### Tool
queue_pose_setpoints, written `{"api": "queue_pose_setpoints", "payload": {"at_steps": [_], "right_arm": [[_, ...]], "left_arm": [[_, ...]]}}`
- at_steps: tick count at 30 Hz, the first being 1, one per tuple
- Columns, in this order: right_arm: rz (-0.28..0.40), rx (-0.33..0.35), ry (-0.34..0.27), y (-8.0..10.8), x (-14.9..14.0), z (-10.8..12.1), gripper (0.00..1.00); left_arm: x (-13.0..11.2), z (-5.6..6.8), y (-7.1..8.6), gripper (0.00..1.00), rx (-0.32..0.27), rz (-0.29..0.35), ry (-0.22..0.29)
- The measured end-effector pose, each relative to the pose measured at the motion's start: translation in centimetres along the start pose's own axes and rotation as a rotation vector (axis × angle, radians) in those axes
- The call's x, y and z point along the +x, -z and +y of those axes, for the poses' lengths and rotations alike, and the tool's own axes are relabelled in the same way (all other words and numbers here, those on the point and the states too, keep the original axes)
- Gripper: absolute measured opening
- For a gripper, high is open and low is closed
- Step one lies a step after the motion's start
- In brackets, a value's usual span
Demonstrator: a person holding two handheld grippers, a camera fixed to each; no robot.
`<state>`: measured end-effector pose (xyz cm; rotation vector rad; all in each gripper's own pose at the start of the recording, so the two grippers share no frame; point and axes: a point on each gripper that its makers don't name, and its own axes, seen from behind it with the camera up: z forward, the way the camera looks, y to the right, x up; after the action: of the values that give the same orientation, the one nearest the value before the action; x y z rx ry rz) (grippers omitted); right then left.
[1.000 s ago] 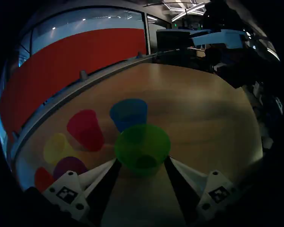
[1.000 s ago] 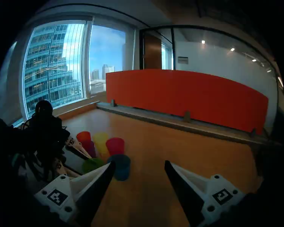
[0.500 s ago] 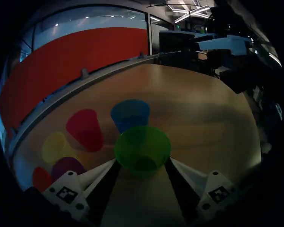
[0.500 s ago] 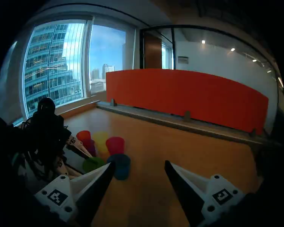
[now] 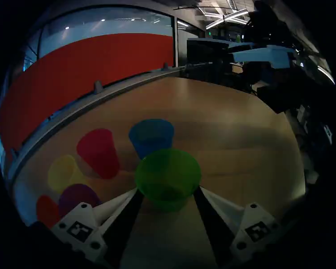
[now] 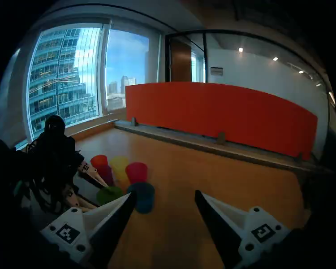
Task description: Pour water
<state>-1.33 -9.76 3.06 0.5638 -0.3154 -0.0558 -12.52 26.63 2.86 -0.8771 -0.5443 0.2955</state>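
Left claw (image 5: 168, 192) clasped the green cup (image 5: 168, 172) on both sides, blue cup (image 5: 151, 134) just beyond at 11 o'clock; right claw (image 6: 165, 193) gaped wide, empty.

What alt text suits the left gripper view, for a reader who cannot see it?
A green cup stands upright on a wooden table between the two fingers of the left gripper; whether they touch it is unclear. Behind and left of it stand a blue cup, red cup, yellow cup, purple cup and orange cup.
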Motion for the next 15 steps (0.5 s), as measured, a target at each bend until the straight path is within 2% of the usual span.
{"api": "queue_pose_setpoints", "payload": {"at_steps": [8,15], "right_arm": [[0.005,-0.001,0.001,0.1,0.4,-0.2,1.0],[0.014,-0.001,0.006,0.4,0.8,-0.5,1.0]], "left_arm": [[1.0,-0.1,1.1,0.8,-0.003,0.044,-0.001],[2.3,-0.3,2.8,0.79,0.013,0.103,-0.02]]}}
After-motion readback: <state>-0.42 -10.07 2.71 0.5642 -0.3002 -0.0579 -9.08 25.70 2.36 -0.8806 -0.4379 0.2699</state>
